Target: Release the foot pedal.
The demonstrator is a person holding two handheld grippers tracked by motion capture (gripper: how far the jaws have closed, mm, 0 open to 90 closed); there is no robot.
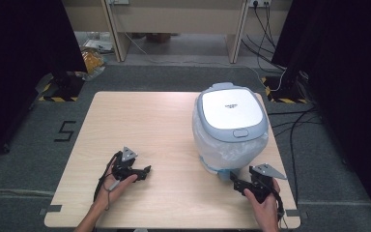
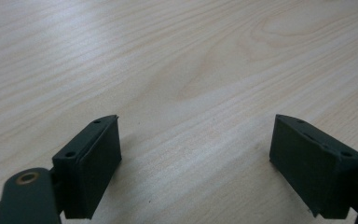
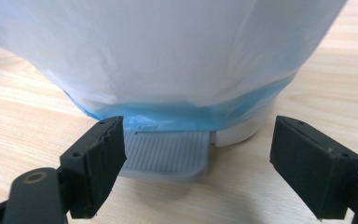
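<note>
A pale wooden table (image 1: pixel 140 116) stands on grey carpet, with black curtains at both sides and desk legs and cables at the far wall. On the floor to the left of the table a dark mark shaped like a 5 (image 1: pixel 64 130) is taped down, and yellow-and-black striped plates sit at the feet of two stands beyond the far corners.

At the near left of the table the person's left hand (image 1: pixel 113 186) holds the left gripper (image 1: pixel 147 170), which lies low over the bare wood and points toward the right. In the left gripper view its two black jaws stand wide apart with nothing but wood grain between them — they grip nothing.

Right of centre stands the pedal bin (image 1: pixel 231 128), white with a grey-rimmed lid that is down, its body wrapped in a white plastic liner (image 3: pixel 168 46) with a blue band (image 3: pixel 182 116) around the bottom. The bin reaches almost to the table's right edge.

At the near right, the right hand (image 1: pixel 266 205) holds the right gripper (image 1: pixel 234 181) just in front of the bin's base. In the right gripper view the jaws stand apart, clamped on nothing; the ribbed grey foot pedal (image 3: pixel 165 156) juts out from under the blue band, low and just beyond the left jaw, not touched by either jaw — the gap between the jaws faces the bin's foot.
</note>
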